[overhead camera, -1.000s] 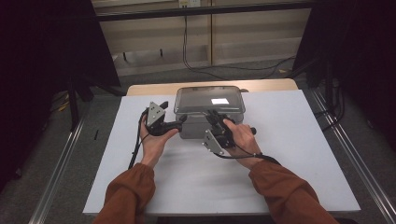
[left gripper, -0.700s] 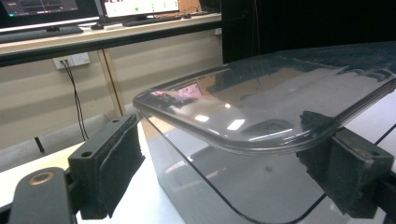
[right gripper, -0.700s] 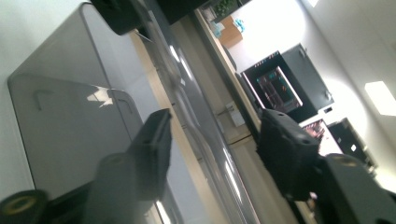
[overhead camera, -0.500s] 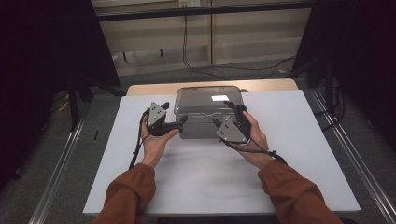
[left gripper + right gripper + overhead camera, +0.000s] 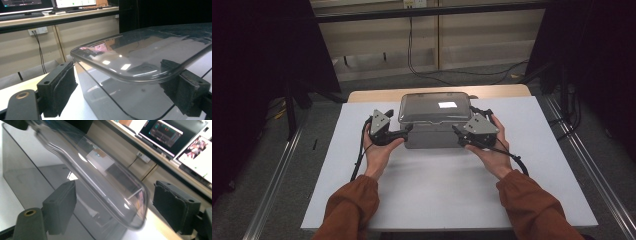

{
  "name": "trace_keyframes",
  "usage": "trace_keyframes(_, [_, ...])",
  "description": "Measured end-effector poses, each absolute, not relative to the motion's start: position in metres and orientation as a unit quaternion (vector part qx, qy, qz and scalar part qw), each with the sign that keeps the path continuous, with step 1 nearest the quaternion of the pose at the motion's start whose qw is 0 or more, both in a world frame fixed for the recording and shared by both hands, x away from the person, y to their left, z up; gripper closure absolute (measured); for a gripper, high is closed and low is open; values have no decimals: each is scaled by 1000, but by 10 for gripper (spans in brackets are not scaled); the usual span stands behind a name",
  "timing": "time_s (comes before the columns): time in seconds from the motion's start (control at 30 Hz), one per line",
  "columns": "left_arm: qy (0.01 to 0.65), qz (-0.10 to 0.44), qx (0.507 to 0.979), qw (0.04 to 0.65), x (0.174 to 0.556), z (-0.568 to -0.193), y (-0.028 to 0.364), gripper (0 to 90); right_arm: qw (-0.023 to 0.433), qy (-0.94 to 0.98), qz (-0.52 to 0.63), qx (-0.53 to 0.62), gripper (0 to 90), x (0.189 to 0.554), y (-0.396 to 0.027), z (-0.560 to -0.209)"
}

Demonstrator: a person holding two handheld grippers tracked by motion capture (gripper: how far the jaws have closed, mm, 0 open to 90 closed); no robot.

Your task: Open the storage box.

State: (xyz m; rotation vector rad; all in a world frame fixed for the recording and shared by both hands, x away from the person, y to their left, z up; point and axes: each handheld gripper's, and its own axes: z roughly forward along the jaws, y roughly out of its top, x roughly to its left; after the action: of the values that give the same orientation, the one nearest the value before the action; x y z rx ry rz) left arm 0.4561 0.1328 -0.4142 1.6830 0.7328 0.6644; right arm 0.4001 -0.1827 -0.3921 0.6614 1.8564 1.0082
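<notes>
dim room up top, dark at both sides; a bright glare patch sits on the clear lid (image 5: 435,106). my close views look soft, reflections smear across the lid, screens (image 5: 190,142) behind blur.

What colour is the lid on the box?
The lid is clear, see-through plastic with a smoky grey tint, best seen in the left gripper view.

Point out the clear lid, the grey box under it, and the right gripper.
clear lid (image 5: 434,106), high view, middle of its top face.
grey box (image 5: 432,139), high view, its near front wall.
right gripper (image 5: 458,134), high view, between its fingertips at the box's right end.
</notes>
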Motion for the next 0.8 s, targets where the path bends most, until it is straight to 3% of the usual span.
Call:
trace_keyframes(0.3, [306, 287, 714, 560, 456, -415, 130, 148, 404, 745, 444, 290, 76, 410, -198, -400])
trace_keyframes(0.8, [305, 294, 700, 575, 458, -408, 133, 177, 408, 720, 479, 294, 229, 419, -210, -396])
